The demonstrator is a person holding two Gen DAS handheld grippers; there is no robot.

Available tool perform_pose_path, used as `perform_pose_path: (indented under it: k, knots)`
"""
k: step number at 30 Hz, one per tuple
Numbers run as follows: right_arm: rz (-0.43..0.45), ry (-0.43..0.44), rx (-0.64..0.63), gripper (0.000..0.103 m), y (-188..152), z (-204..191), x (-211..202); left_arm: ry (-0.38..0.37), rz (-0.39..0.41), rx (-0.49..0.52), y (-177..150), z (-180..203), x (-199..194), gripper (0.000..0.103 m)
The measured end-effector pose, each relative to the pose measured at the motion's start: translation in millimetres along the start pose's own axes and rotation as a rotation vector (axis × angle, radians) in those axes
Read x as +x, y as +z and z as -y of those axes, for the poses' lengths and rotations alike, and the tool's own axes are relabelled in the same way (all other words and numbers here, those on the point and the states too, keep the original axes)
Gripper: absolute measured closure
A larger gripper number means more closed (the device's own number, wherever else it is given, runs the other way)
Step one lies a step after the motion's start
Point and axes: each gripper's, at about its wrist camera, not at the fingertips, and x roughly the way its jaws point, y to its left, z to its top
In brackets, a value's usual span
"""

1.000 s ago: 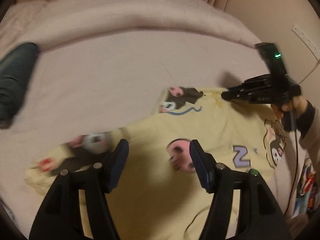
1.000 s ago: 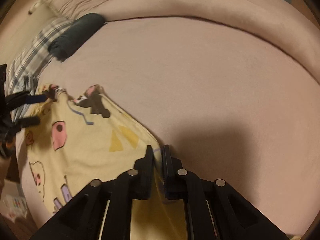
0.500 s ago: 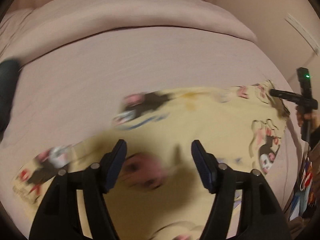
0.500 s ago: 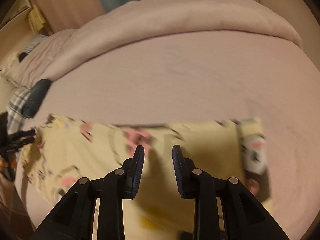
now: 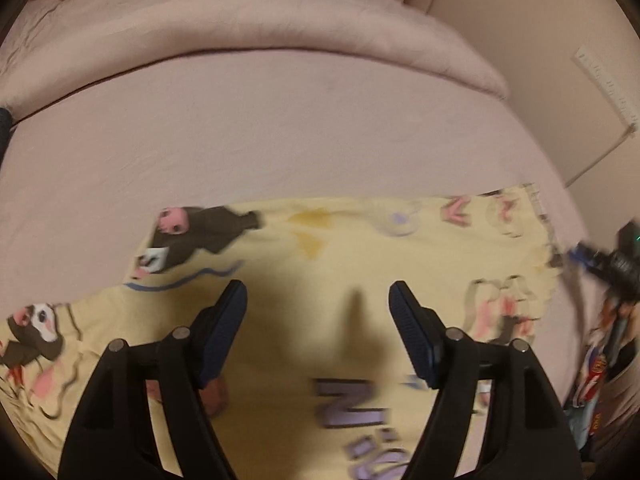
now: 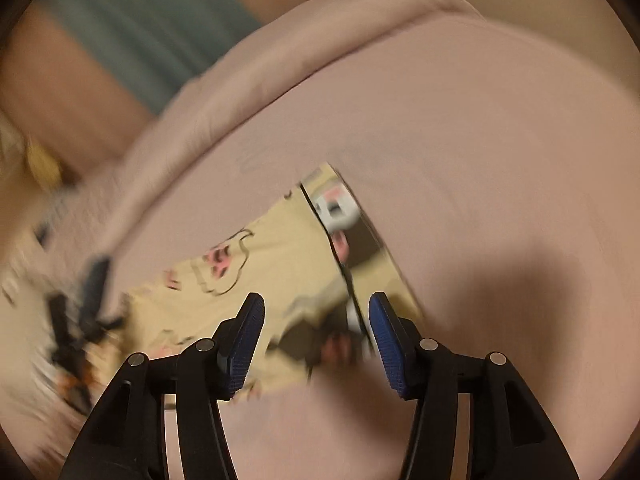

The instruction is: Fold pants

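Observation:
Yellow pants (image 5: 360, 248) with cartoon prints lie flat across the pink bed sheet (image 5: 280, 140). My left gripper (image 5: 318, 312) hovers over their middle. Its jaws are opening, with nothing between them. In the right wrist view the pants (image 6: 272, 264) run from the lower left to a cuff end with a dark seam. My right gripper (image 6: 316, 308) is above that end. Its jaws are also opening and are off the cloth. The right gripper (image 5: 600, 260) shows blurred at the pants' right end. The left gripper (image 6: 80, 312) is a dark blur at the left.
A folded pink duvet (image 5: 280, 20) lies along the far side of the bed. A dark rolled cloth (image 5: 4, 124) peeks in at the left edge. A power strip (image 5: 604, 84) hangs on the wall at right, with printed items (image 5: 596, 372) below it. A teal curtain (image 6: 140, 28) hangs behind.
My right gripper let go of the pants' edge, opened, and swung and rolled to the far end. The pants now lie stretched out. My left gripper slid along them and widened.

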Motion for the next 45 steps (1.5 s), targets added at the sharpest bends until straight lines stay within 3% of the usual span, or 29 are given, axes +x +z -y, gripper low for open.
perform_pose_path:
  k: [5,11,19,20,24,26,30,34,37,39,40,41,45]
  knots:
    - [-0.007,0.089,0.190,0.048,-35.9,24.0,6.7,-0.096,-0.004,0.005,-14.4,37.5,1.3,0.028]
    - [0.047,0.097,0.323,0.048,-32.4,28.1,15.9,-0.150,-0.020,-0.062,-29.5,49.4,8.5,0.028]
    - [0.131,0.085,0.381,0.049,-24.9,19.6,30.8,-0.144,-0.045,-0.118,-39.5,45.9,16.3,0.028]
    - [0.136,0.068,0.398,0.054,-26.8,19.7,27.8,-0.143,-0.044,-0.126,-40.1,44.5,14.4,0.028]
    - [0.116,0.085,0.448,0.057,-37.0,32.7,15.2,-0.145,-0.040,-0.130,-38.9,43.5,13.4,0.028]
    - [0.116,0.053,0.487,0.064,-38.9,35.5,16.0,-0.138,-0.038,-0.140,-39.6,40.1,11.7,0.028]
    - [0.097,-0.008,0.490,0.064,-41.1,23.7,14.7,-0.134,-0.043,-0.158,-44.9,33.0,12.1,0.028]
    - [0.087,0.001,0.509,0.064,-46.1,24.5,15.7,-0.136,-0.049,-0.147,-49.2,30.3,14.1,0.028]
    - [0.130,0.100,0.540,0.064,-33.0,38.2,30.2,-0.133,-0.049,-0.144,-49.9,30.2,14.1,0.028]
    - [0.152,0.121,0.503,0.068,-26.7,32.1,33.7,-0.137,-0.048,-0.146,-48.9,29.1,14.3,0.028]
    - [0.175,0.118,0.442,0.077,-23.4,22.8,33.6,-0.143,-0.049,-0.154,-47.8,27.7,14.4,0.028]
    - [0.187,0.113,0.395,0.094,-22.0,13.8,33.2,-0.158,-0.050,-0.170,-46.7,25.2,14.4,0.028]
    - [0.284,0.032,0.170,0.095,-11.1,-42.0,20.0,-0.235,-0.046,-0.250,-42.3,15.4,12.6,0.028]
